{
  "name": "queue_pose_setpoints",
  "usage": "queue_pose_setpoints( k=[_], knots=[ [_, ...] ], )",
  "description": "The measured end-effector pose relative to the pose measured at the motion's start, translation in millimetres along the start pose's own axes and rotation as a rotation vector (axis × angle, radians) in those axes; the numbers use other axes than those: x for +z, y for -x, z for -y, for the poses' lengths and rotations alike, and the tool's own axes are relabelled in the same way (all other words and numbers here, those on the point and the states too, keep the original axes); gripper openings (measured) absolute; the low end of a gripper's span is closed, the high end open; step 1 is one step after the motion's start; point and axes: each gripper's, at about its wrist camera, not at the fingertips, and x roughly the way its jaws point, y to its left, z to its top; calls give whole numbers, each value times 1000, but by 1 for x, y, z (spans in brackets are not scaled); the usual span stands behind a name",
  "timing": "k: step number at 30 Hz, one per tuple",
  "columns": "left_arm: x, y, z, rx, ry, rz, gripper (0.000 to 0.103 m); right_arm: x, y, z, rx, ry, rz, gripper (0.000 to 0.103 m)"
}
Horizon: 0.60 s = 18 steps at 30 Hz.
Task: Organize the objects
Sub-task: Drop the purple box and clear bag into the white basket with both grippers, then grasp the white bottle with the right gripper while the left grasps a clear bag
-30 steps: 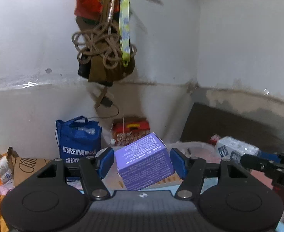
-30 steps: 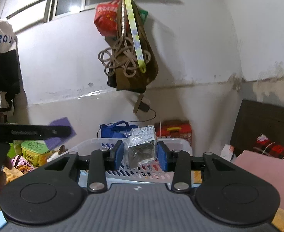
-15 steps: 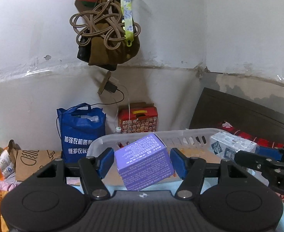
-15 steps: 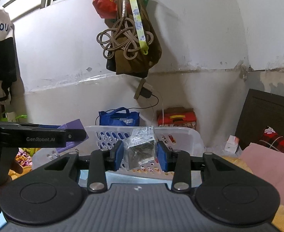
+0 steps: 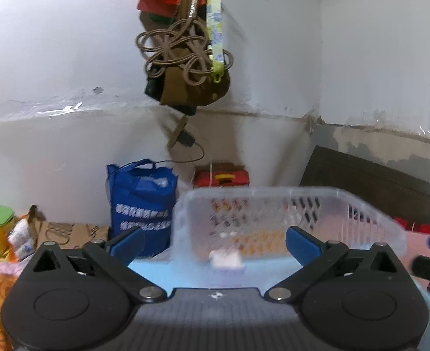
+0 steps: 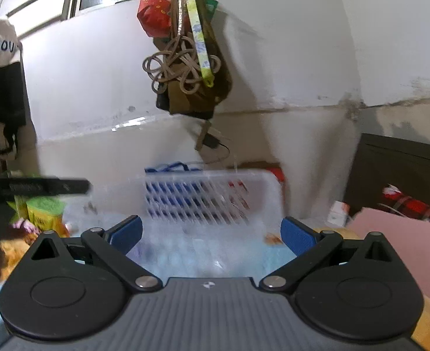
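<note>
The basket (image 5: pixel 361 204) is looking like translucent glossy plastic; the blue bag (image 5: pixel 141 201) is showing matt woven cloth.

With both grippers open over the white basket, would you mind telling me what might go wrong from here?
1. The left gripper, whose fingers have just been opening, has nothing between them; a blurred pale thing shows below, so it may tumble or miss the white basket.
2. The right gripper has likewise just opened, empty, beside the left gripper; they might bump.
</note>
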Motion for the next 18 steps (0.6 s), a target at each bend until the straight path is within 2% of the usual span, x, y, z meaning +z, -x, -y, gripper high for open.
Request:
queue_pose_setpoints(
  k=[2, 5, 7, 8, 11, 15, 18],
  knots=[
    [-18, 26, -13, 30, 25, 20, 103, -23, 25, 1, -36, 5, 1, 103],
    [-49, 70, -33, -3, 117, 73, 102, -56, 55, -1, -51, -7, -16, 103],
    [-72, 90, -35, 1, 114, 69, 100, -77, 73, 2, -30, -72, -8, 103],
    [-82, 98, -35, 16, 111, 68, 99, -85, 78, 3, -16, -98, -16, 98],
    [-108, 118, -32, 22, 97, 60, 99, -100, 86, 2, -15, -132, -31, 91],
    [-129, 132, -31, 9, 93, 56, 98, -104, 83, 0, -6, -152, -19, 84],
    [-141, 132, -26, 7, 68, 43, 90, -107, 80, -6, -4, -143, -15, 83]
  ],
)
